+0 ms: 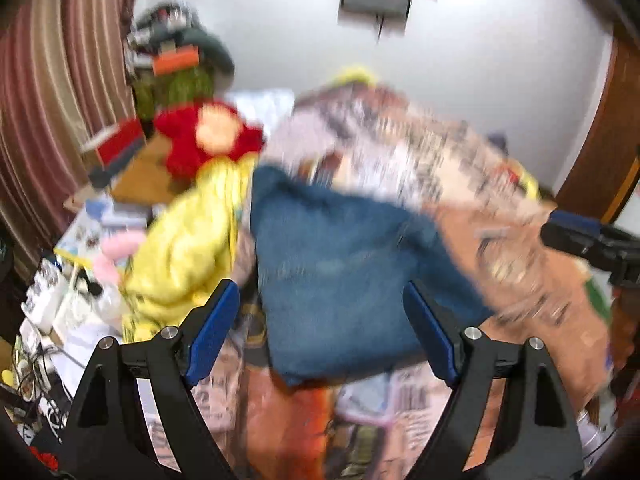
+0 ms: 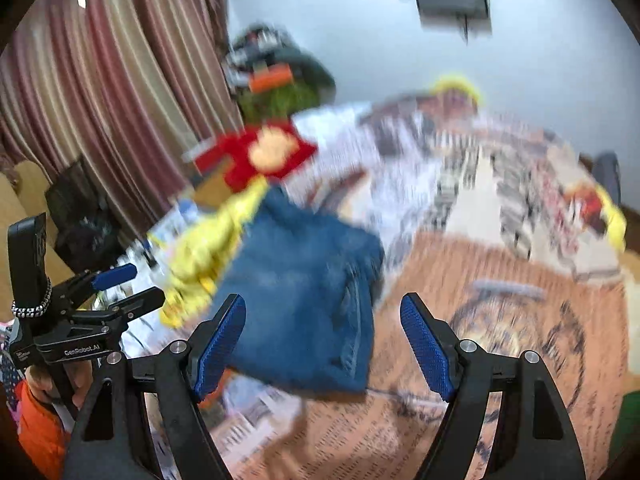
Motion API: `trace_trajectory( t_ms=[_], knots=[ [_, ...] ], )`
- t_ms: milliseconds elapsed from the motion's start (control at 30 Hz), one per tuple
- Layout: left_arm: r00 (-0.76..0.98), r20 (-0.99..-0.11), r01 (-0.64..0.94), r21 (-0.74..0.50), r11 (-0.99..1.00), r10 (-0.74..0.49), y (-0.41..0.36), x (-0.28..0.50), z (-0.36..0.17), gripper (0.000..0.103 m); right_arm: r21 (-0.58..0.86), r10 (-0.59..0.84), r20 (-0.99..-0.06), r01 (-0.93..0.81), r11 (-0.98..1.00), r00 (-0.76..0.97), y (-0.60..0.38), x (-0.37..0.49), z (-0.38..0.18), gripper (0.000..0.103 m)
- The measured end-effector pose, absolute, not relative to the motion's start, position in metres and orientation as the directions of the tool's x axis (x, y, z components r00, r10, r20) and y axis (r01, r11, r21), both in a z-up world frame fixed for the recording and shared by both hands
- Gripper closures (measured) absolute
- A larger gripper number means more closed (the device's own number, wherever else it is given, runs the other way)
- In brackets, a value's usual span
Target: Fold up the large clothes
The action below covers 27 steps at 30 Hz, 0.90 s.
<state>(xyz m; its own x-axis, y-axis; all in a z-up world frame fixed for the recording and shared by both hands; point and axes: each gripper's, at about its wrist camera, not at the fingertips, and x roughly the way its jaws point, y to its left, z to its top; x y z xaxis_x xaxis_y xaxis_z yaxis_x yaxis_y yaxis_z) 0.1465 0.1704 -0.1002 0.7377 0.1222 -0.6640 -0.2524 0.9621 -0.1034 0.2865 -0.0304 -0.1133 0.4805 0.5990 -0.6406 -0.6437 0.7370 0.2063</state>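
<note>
A folded blue denim garment (image 1: 340,276) lies on a patterned orange and white bedspread (image 1: 532,280); it also shows in the right wrist view (image 2: 304,312). My left gripper (image 1: 322,328) is open and empty, hovering just in front of the denim. My right gripper (image 2: 324,344) is open and empty, also just short of the denim's near edge. In the right wrist view the left gripper (image 2: 128,284) shows at the left, jaws apart. Both views are motion-blurred.
A yellow garment (image 1: 188,248) lies left of the denim. A red plush toy (image 1: 208,140) sits behind it. Small clutter (image 1: 60,300) crowds the left edge. Striped curtains (image 1: 52,100) hang at the left; a white wall (image 1: 480,80) is behind the bed.
</note>
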Motion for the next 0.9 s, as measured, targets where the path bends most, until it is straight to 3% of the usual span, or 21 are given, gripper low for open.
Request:
trace_trajectory(
  t_ms=[200, 433, 633, 833, 900],
  knots=[
    [0.882, -0.447, -0.216, -0.096, 0.972, 0.152, 0.142, 0.111, -0.026, 0.019, 0.228, 0.692, -0.461, -0.680, 0.697, 0.556, -0.039, 0.243, -0.051, 0.025],
    [0.945, -0.239, -0.240, -0.050, 0.969, 0.222, 0.112, 0.066, 0.016, 0.019, 0.180, 0.709, -0.295, -0.691, 0.700, 0.641, -0.053, 0.188, -0.011, 0.025],
    [0.945, -0.197, -0.273, -0.040, 0.961, 0.260, 0.101, 0.045, 0.019, 0.018, 0.131, 0.684, -0.249, -0.676, 0.726, 0.686, -0.057, 0.155, -0.003, 0.025],
    [0.936, -0.220, -0.292, -0.052, 0.955, 0.274, 0.102, 0.041, 0.014, 0.004, 0.111, 0.644, -0.249, -0.640, 0.761, 0.723, -0.056, 0.134, -0.006, 0.024],
    [0.932, -0.230, -0.301, -0.053, 0.952, 0.281, 0.103, 0.041, 0.012, 0.003, 0.098, 0.622, -0.255, -0.620, 0.778, 0.740, -0.055, 0.131, -0.007, 0.013]
  ],
)
